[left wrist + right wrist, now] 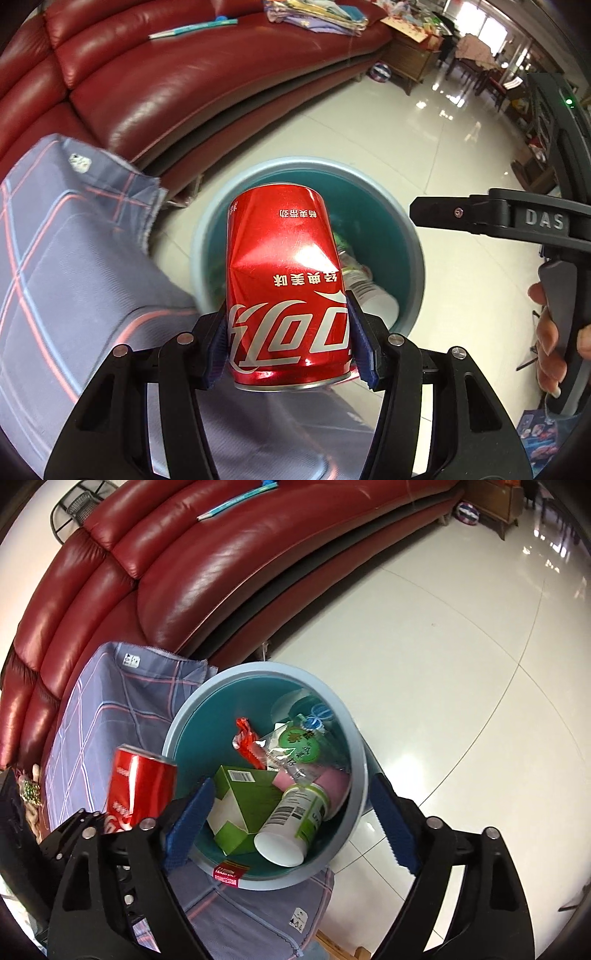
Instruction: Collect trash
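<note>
My left gripper (288,343) is shut on a dented red Coca-Cola can (286,280), held upside down just above the near rim of a round blue trash bin (207,236). In the right wrist view the can (140,786) hangs at the bin's left rim (354,738). The bin holds a green carton (247,801), a white and green cup (295,819), a clear wrapper (295,746) and a red wrapper (245,738). My right gripper (291,819) is open and empty above the bin; it also shows in the left wrist view (436,214).
A table under a grey plaid cloth (74,277) stands beside the bin, left and near. A red leather sofa (166,92) curves behind. Glossy white tile floor (461,664) spreads to the right. Wooden furniture (413,62) stands far back.
</note>
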`<state>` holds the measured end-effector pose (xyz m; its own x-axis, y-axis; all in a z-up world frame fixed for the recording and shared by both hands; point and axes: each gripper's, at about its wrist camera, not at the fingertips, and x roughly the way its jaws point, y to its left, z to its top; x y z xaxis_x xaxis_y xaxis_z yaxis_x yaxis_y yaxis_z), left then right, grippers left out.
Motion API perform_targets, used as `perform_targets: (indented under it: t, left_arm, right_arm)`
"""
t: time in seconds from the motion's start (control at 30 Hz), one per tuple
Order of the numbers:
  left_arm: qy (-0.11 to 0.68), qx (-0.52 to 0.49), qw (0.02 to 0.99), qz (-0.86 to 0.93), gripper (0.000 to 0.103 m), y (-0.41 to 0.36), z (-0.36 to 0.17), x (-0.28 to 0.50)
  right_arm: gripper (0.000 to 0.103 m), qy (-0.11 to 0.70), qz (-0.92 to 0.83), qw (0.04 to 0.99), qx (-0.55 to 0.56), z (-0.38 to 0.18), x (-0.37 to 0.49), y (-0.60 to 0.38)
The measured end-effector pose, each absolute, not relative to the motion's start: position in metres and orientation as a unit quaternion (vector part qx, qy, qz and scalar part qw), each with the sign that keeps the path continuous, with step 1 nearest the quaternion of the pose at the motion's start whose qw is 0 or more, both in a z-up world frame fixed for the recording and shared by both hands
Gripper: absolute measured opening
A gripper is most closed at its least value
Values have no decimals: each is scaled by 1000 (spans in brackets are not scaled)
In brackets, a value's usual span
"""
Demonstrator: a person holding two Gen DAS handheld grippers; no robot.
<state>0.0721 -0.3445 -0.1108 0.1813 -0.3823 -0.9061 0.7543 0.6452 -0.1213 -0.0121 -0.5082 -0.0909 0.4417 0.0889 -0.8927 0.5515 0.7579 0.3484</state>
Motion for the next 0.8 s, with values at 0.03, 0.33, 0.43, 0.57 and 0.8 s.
perform_targets:
  t: [0.03, 0.33, 0.43, 0.57, 0.8]
  left_arm:
    - [517, 179, 744, -384, 57, -348, -112, 73]
    - [509, 170, 759, -368, 88, -344, -111, 70]
    - [509, 168, 761, -365, 89, -340, -109, 68]
    - [507, 167, 765, -360, 90, -334, -105, 64]
    - [495, 156, 778, -353, 98, -317, -88, 56]
  right_arm:
    - [85, 507, -147, 789, 314, -89, -13, -509]
    - [85, 514, -139, 789, 305, -88, -9, -503]
    - [85, 520, -134, 788, 302, -88, -7, -497]
    - [85, 524, -127, 790, 294, -85, -7, -488]
    - [88, 520, -112, 800, 279, -69, -12, -468]
